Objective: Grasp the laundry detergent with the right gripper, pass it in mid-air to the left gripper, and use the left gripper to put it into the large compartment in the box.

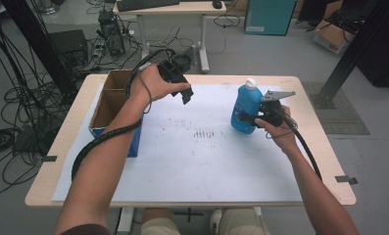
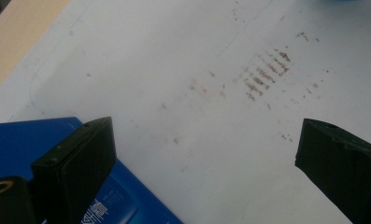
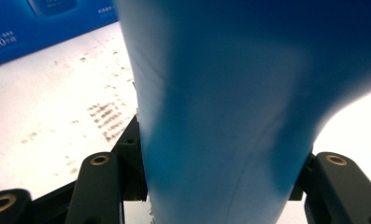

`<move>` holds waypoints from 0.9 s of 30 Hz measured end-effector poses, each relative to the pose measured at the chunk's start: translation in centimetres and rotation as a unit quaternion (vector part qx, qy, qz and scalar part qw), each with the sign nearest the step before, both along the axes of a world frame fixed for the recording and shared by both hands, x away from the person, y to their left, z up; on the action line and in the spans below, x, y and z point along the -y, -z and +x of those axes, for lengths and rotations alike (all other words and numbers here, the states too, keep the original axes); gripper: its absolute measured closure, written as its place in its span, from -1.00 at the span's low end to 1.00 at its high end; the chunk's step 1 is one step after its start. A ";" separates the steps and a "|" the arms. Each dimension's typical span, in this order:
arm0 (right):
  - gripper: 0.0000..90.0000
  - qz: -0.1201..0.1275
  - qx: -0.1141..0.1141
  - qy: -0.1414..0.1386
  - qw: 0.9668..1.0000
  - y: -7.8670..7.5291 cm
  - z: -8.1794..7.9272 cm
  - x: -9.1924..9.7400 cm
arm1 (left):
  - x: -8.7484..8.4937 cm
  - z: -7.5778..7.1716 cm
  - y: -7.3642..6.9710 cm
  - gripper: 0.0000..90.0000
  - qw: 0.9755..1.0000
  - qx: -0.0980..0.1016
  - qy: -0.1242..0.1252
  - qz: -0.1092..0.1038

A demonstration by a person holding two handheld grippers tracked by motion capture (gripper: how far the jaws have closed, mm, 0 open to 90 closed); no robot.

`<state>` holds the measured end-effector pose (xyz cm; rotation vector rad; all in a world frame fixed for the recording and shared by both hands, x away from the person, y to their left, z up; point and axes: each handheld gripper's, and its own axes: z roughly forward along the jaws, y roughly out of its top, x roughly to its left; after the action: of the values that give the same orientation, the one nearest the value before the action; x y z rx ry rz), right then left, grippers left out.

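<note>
**Blue bottle gripped on the right, box waiting on the left**

Right gripper (image 1: 248, 118) clamped on the waist of the blue bottle (image 1: 246, 106), jaws pressing both sides of the narrow middle, as seen close up in the right gripper view (image 3: 220, 140). Bottle upright, white cap on top, standing on or just above the white sheet (image 1: 206, 166) at the right half of the table (image 1: 324, 161); contact with the sheet cannot be told from these pictures.

Left gripper (image 1: 186, 94) raised over the sheet just beside the open cardboard box (image 1: 114, 100), jaws spread wide with nothing between them. Same wide gap in the left gripper view, bare stained sheet below and a corner of the box's blue side (image 2: 19, 140) at the lower left.

Judged progress: early to middle. Grasp on the bottle looks done and firm. Box interior appears bare as far as the high view reveals, so nothing packed yet. Probably left to do: carry the bottle across the sheet to the box at the left edge, lower it into one of the two compartments, release. Left gripper free to steady the box or take the bottle in a handover; which of the two, impossible to say.
</note>
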<state>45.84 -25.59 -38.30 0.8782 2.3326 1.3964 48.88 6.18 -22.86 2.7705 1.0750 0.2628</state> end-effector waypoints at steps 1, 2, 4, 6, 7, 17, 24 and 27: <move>-0.04 -0.001 -0.001 -0.002 1.000 -0.3 -0.1 -0.2 | -0.1 -0.1 -0.2 -0.88 1.000 0.000 0.004 0.001; -0.04 -0.002 -0.002 -0.003 1.000 -0.5 -0.1 -0.5 | -0.1 -0.2 -0.4 -0.88 1.000 0.002 0.010 0.003; -0.04 -0.005 -0.012 -0.002 1.000 -1.2 -0.3 -1.0 | -0.3 -0.4 -0.8 -0.88 1.000 0.003 0.019 0.003; -0.03 -0.004 -0.012 -0.003 1.000 -1.8 -0.5 -1.6 | -0.5 -0.6 -1.2 -0.88 1.000 0.004 0.027 0.002; -0.03 -0.005 -0.015 -0.002 1.000 -2.2 -0.6 -1.9 | -0.7 -0.6 -1.4 -0.88 1.000 0.004 0.031 0.000; -0.04 -0.014 -0.016 -0.033 0.999 -6.1 -1.9 -5.9 | -2.0 -1.5 -3.4 -0.88 0.998 0.013 0.064 -0.003; -0.04 -0.016 -0.016 -0.078 0.997 -6.9 -1.5 -9.5 | -2.6 -2.4 -4.9 -0.88 0.995 0.019 0.093 0.001; -0.04 -0.013 -0.023 -0.102 0.994 -6.5 -1.0 -10.9 | -2.6 -2.6 -5.5 -0.88 0.994 0.019 0.108 0.003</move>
<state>44.84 -14.72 -31.81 0.6859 2.5294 1.4333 46.24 8.79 -17.34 2.8435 0.7596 0.2880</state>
